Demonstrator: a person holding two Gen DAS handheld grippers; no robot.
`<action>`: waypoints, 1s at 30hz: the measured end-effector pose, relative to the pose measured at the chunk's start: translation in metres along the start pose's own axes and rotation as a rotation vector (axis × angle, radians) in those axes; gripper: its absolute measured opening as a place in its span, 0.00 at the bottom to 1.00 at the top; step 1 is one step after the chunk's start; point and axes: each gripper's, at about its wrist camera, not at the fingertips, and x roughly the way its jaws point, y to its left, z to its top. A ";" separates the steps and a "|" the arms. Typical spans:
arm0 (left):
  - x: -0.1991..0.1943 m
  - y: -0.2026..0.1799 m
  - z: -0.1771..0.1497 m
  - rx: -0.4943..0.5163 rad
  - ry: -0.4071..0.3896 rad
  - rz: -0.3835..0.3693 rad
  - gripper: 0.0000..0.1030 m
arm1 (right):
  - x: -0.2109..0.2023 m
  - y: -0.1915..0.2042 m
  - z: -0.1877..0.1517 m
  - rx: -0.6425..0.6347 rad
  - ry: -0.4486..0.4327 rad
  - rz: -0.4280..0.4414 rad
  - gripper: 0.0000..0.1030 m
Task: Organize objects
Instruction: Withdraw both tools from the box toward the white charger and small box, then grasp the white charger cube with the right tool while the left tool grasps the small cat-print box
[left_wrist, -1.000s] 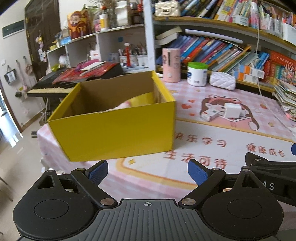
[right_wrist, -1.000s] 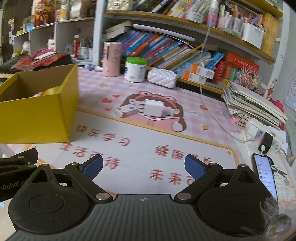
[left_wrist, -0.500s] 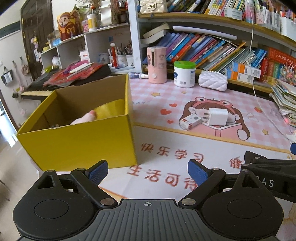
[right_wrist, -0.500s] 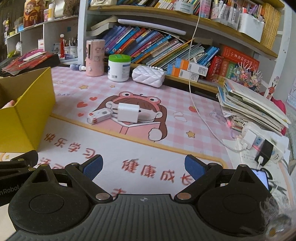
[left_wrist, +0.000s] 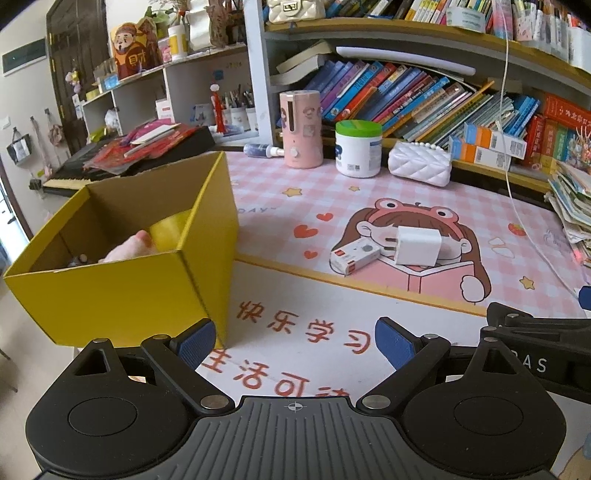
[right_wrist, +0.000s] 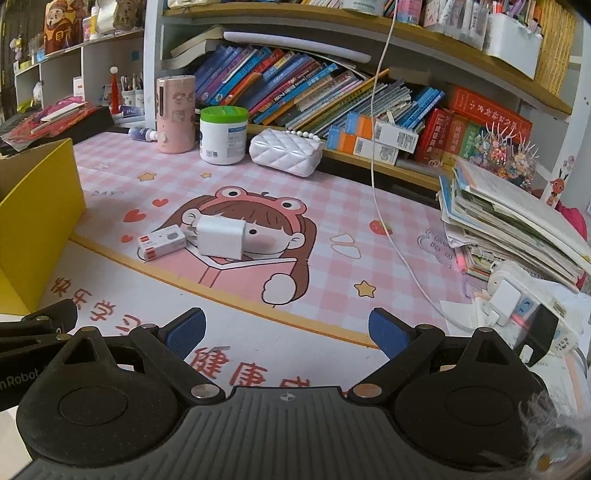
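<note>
Soft, even daylight; both views sharp, with strong fisheye bending and dark vignetted corners.

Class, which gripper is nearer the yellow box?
Left. The left gripper hovers right beside the yellow box corner; the right gripper sits farther along the mat, box at its left edge.

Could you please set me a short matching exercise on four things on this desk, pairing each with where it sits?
Things:
1. white plug-in charger cube
2. yellow cardboard box
3. white quilted pearl-trimmed purse
4. green-lidded white tub

Places:
A. at the desk's left edge
B. in front of the bookshelf, right of the tub
C. beside the pink cylinder
D. on the cartoon girl's face, touching a small white and red box

Pairs: 1-D, 2-A, 3-B, 4-C
</note>
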 end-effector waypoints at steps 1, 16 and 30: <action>0.001 -0.002 0.000 0.000 0.003 0.002 0.92 | 0.002 -0.002 0.000 0.000 0.004 0.003 0.93; 0.011 -0.021 0.022 0.012 -0.028 -0.021 0.92 | 0.025 -0.026 0.016 0.062 0.003 0.064 0.90; 0.036 -0.030 0.034 0.013 -0.013 -0.009 0.91 | 0.059 -0.033 0.038 0.063 0.001 0.132 0.86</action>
